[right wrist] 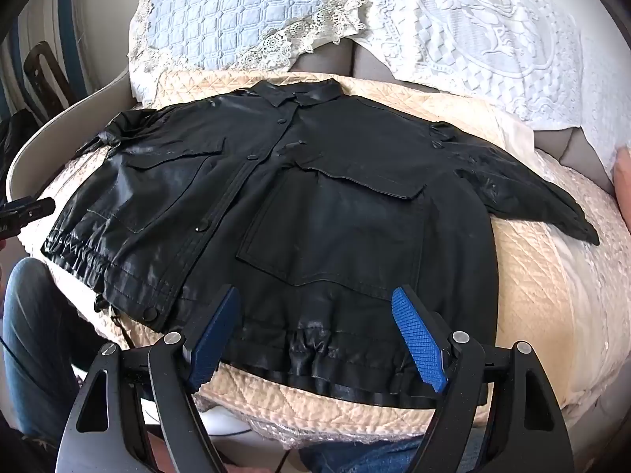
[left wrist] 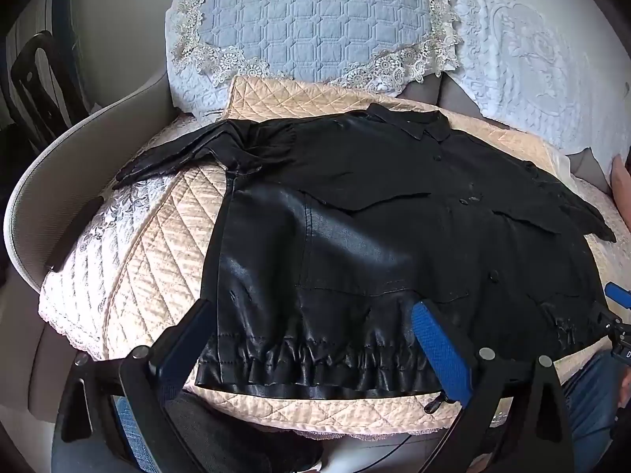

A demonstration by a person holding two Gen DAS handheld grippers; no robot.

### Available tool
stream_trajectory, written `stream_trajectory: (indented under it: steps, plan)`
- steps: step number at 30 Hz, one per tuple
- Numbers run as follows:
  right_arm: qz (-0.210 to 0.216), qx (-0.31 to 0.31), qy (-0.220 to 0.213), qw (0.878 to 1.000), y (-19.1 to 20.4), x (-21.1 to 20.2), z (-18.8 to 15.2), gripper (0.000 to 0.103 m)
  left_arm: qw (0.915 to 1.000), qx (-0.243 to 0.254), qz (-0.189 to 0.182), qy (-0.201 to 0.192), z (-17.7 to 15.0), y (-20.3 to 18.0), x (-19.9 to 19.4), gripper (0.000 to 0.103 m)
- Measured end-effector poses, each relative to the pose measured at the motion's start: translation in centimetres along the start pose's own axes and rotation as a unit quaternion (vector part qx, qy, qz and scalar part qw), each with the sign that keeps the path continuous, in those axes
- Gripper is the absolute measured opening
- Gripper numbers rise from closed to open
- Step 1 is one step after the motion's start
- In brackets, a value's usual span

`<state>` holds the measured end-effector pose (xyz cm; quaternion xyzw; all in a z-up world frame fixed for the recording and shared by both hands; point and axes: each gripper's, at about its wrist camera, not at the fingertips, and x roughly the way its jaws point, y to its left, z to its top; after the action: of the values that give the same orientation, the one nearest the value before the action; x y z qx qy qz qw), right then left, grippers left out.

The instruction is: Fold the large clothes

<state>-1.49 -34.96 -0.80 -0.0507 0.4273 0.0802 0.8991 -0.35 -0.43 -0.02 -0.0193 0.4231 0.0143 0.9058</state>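
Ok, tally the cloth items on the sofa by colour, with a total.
Black: 1, jacket
Beige: 1, quilted seat cover
Light blue: 1, lace-trimmed quilted cover
White: 1, embossed cover
Total: 4

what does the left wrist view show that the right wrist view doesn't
Only the left wrist view shows the right gripper at its right edge, and the left sleeve stretched out whole. Only the right wrist view shows both chest pocket flaps, the full right sleeve and the left gripper. Both show the black jacket lying flat on the quilted cushion, each gripper open over the hem.
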Motion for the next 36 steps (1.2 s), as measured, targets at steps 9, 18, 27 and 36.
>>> stream_trajectory:
  steps: [9, 18, 27, 36]
  plan:
    - [0.001, 0.001, 0.001, 1.000, 0.02, 0.13, 0.07, 0.080, 1.0000, 0.002, -0.001, 0.005, -0.10, 0.01, 0.16, 0.101]
    - [-0.002, 0.015, -0.002, 1.000, -0.07, 0.09, -0.27, 0.080, 0.9999, 0.003, -0.004, 0.009, -0.52, -0.20, 0.32, 0.101]
    - [0.002, 0.024, -0.005, 1.000, -0.27, 0.04, -0.16, 0.080, 0.9999, 0.008, -0.001, 0.010, -0.58, -0.36, 0.28, 0.101]
    - [0.007, 0.033, -0.008, 0.999, -0.58, 0.02, -0.03, 0.080, 0.9999, 0.010, 0.000, 0.011, -0.65, -0.60, 0.29, 0.101]
